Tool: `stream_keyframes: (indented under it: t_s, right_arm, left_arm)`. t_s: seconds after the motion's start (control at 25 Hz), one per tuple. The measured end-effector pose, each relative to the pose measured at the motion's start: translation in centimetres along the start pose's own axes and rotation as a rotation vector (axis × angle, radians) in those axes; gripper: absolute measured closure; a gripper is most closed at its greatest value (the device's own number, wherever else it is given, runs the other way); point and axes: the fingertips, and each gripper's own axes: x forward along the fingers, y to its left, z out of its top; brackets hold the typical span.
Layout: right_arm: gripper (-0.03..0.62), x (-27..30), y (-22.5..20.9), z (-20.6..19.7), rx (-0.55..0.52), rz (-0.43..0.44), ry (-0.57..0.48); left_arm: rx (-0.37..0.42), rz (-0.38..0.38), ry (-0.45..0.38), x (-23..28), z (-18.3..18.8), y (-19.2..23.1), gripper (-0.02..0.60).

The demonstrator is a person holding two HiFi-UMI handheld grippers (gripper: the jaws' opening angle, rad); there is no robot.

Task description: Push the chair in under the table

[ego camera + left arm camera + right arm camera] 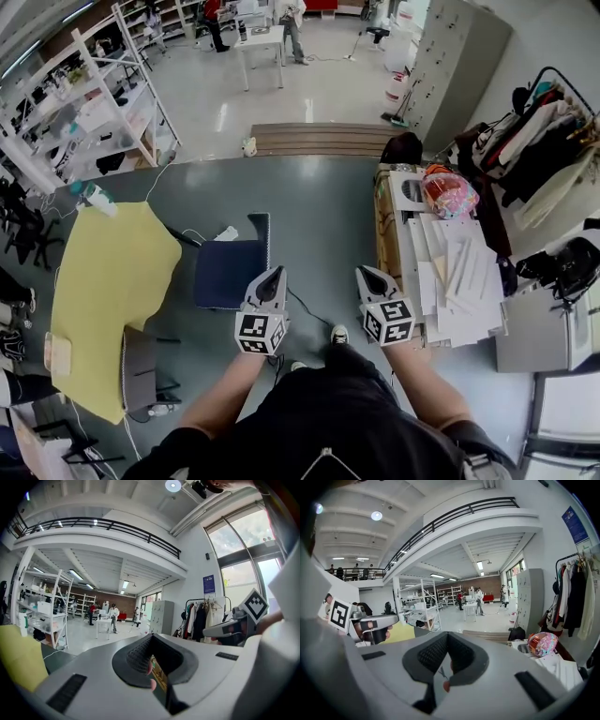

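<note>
A blue office chair [228, 270] stands on the grey floor, pulled out to the right of the yellow table [111, 281]. Its dark backrest [260, 236] is on the side away from the table. My left gripper [273, 277] is shut and empty, with its tip just at the near right of the chair's seat, by the backrest; I cannot tell if it touches. My right gripper [367, 277] is also shut and empty, a short way to the right over bare floor. The left gripper view shows closed jaws [152, 662] and a strip of the yellow table [18, 660]; the right gripper view shows the same [445, 667].
A desk [398, 178] piled with white papers [455, 277] and a colourful bag [448, 192] stands close on the right. A black chair [141, 367] sits at the yellow table's near edge. Cables lie on the floor [305, 309]. Shelving [84, 103] and people are far off.
</note>
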Motion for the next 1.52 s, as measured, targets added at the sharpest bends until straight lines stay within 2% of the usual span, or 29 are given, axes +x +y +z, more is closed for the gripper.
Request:
stream_keyframes:
  t_s: [0.2,0.32,0.52,1.04,1.32,1.52]
  right_arm:
    - [0.580,0.5,-2.4,0.0,0.017,-0.040,-0.007]
    - [0.580,1.5,-4.4,0.0,0.024,-0.049,-0.007]
    - [0.580,4.8,-8.2,2.5,0.029,-0.043,-0.032]
    - [0.580,13.8,-19.8,6.5,0.023,0.085,-0.017]
    - [0.580,17.7,-22.9,6.6,0.026,0.158,-0.004]
    - [0.580,19.9,-23.8,6.8,0.042,0.172,-0.004]
  left_arm:
    - [0.024,-0.045,0.003,2.7,0.1,-0.6,0.572]
    - [0.029,-0.043,0.004,4.6,0.2,-0.2,0.572]
    - [0.048,-0.021,0.009,9.1,1.4,1.1,0.572]
    - [0.050,0.118,0.028,21.4,3.1,1.1,0.572]
    - [0.046,0.225,0.041,23.3,3.1,2.0,0.572]
    - [0.040,0.271,0.056,23.8,2.7,3.4,0.572]
